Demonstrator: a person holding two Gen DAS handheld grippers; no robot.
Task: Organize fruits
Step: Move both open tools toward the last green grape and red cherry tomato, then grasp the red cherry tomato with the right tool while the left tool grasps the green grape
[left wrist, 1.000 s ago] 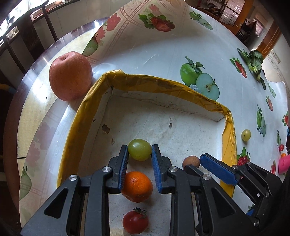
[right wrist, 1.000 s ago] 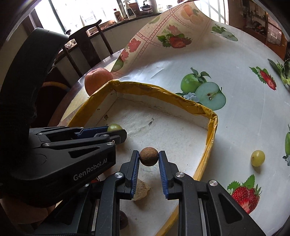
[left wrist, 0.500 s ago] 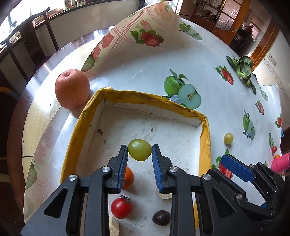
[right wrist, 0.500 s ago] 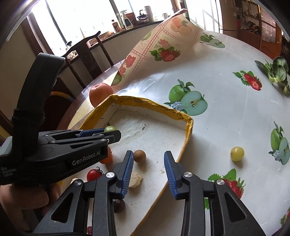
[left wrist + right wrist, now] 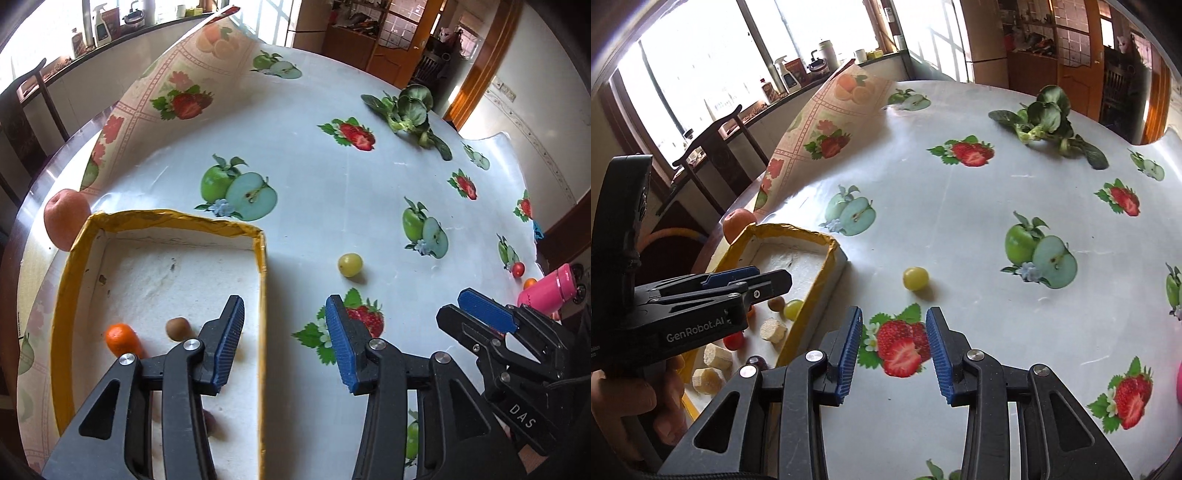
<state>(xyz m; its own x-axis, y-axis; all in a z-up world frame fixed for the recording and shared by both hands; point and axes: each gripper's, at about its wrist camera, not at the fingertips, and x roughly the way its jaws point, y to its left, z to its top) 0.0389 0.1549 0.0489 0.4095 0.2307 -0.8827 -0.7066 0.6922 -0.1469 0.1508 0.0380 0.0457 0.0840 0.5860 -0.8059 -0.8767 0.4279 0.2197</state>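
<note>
Item: left gripper (image 5: 284, 343) jaws opening, empty; right gripper (image 5: 894, 350) parted, empty. Risk: loose grape (image 5: 915, 278) on slick tablecloth (image 5: 960, 221) could roll if nudged

A grape (image 5: 349, 264) lies right of the box (image 5: 263, 258).

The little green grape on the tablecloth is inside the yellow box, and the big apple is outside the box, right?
Not quite. That green grape lies on the tablecloth outside the yellow box, off its right wall, as the left wrist view shows. The big apple is indeed outside the box, by its far left corner.
</note>
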